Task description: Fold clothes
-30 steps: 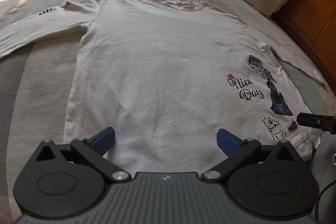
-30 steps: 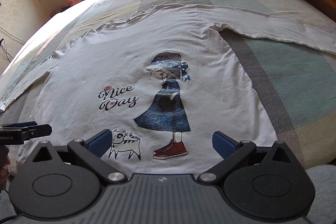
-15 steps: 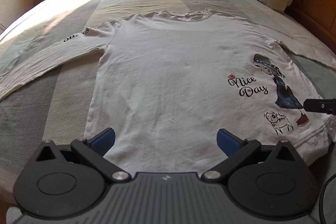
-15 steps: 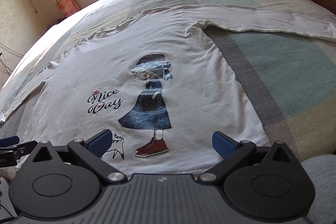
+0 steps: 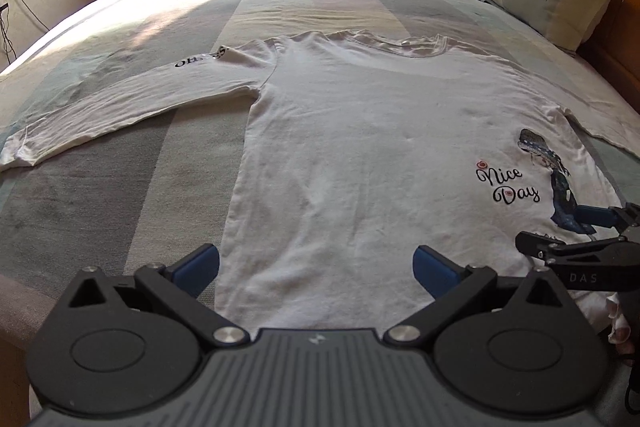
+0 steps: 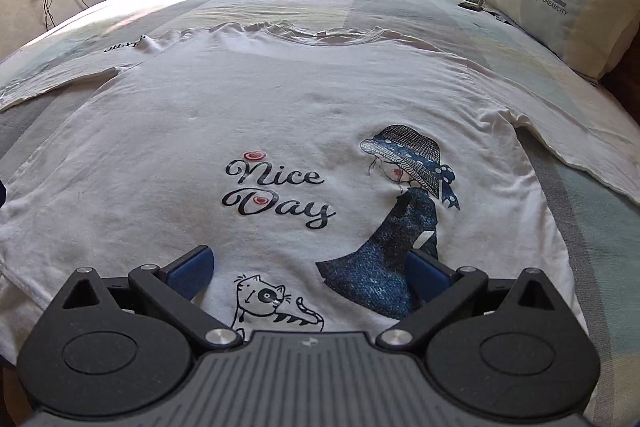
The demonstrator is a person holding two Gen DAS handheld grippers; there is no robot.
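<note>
both claws are hovering released at the hem of the white long-sleeved printed cotton shirt (image 5: pixel 360 155); its long axis is running straight away from left gripper (image 5: pixel 316 265) and right gripper (image 6: pixel 310 267).

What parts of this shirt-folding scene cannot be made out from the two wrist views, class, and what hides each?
- Shirt bottom hem: hidden in both views behind the gripper bodies.
- Right sleeve cuff: cut off by the frame edge in both views.
- Sleeve lettering: upside down in the left view, too small in the right.
- Right gripper in the left view: partly cut off by the edge.
</note>
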